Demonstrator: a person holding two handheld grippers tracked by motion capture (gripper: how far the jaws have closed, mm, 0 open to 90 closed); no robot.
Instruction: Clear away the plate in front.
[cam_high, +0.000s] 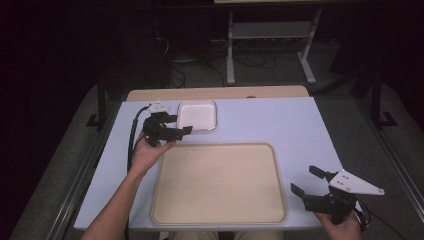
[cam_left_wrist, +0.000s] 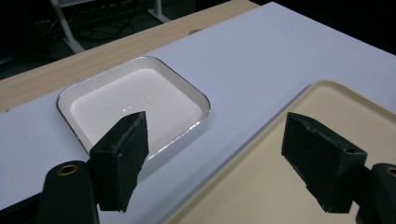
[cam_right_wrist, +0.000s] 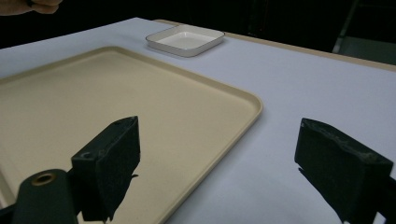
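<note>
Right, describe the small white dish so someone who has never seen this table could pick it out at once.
Start at the pale table top and find the large beige tray on its near half. Just beyond that tray's far left corner, close to the left tongs, sits the small white dish. It is a shallow, glossy, rounded rectangle with a thin dark rim, far smaller and whiter than the tray.

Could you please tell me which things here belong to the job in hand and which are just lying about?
In the job:
- small white dish, nearest the left gripper, whose jaws stand open with nothing between them
- beige tray, beside that dish

Lying about:
- right gripper, open, near the table's right edge
- metal stand on the floor behind
</note>
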